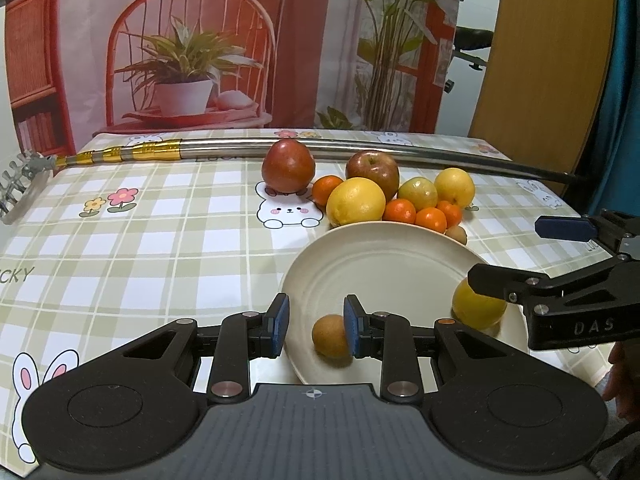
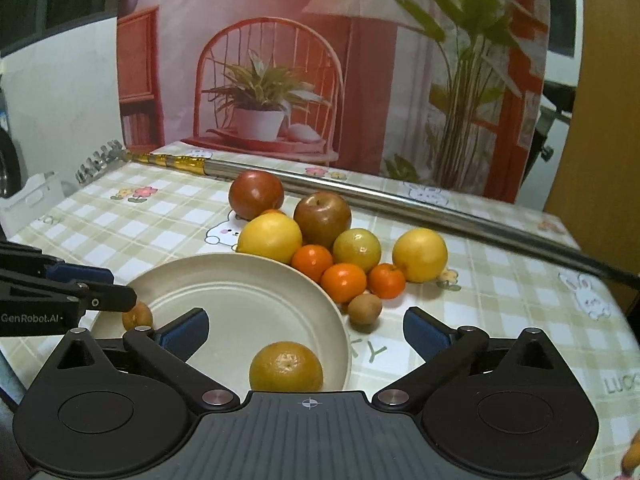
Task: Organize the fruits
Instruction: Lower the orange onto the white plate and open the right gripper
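While the checked tabletop (image 2: 500, 300) carries everything, a long metal pole (image 2: 400, 200) lies across its far side. Nearer sits a cream plate (image 2: 240, 292) holding an orange (image 2: 286, 366) at its near right rim and a small brown fruit (image 1: 330, 336) at its left. The loose fruit pile (image 2: 332, 240) of apples, lemons and tangerines rests just behind the plate, a kiwi (image 2: 364, 309) beside its rim. The left tongs (image 1: 316, 326) stand spread, one pad touching the small brown fruit. The right tongs (image 2: 306, 328) are spread wide above the orange.
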The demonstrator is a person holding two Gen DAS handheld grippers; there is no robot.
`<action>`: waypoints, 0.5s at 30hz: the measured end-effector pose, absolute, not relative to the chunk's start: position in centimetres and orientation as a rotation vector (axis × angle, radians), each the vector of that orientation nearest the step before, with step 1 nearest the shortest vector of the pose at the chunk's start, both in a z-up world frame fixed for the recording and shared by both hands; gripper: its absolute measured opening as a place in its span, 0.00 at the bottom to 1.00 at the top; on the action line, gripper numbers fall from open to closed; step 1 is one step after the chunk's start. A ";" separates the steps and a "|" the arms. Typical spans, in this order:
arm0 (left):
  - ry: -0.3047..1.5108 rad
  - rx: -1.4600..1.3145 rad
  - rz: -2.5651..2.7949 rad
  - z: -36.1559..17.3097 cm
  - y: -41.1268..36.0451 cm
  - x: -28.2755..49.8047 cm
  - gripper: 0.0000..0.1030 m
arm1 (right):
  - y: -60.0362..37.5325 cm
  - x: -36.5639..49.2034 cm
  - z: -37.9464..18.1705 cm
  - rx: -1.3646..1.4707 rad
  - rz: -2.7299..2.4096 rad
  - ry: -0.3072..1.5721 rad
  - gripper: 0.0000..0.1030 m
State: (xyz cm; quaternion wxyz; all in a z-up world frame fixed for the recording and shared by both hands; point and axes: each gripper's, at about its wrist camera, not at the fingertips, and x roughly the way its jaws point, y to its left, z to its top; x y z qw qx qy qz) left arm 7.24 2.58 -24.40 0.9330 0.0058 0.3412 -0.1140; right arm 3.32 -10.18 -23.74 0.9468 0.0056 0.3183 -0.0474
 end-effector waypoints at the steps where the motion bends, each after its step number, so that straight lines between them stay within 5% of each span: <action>1: 0.698 0.011 -0.233 -24.4 2.6 7.2 0.30 | -10.1 3.3 -23.8 0.007 -0.106 0.646 1.00; 15: 0.713 -0.036 -0.248 -23.8 3.3 8.3 0.30 | -12.9 3.2 -23.5 0.118 -0.159 0.638 0.99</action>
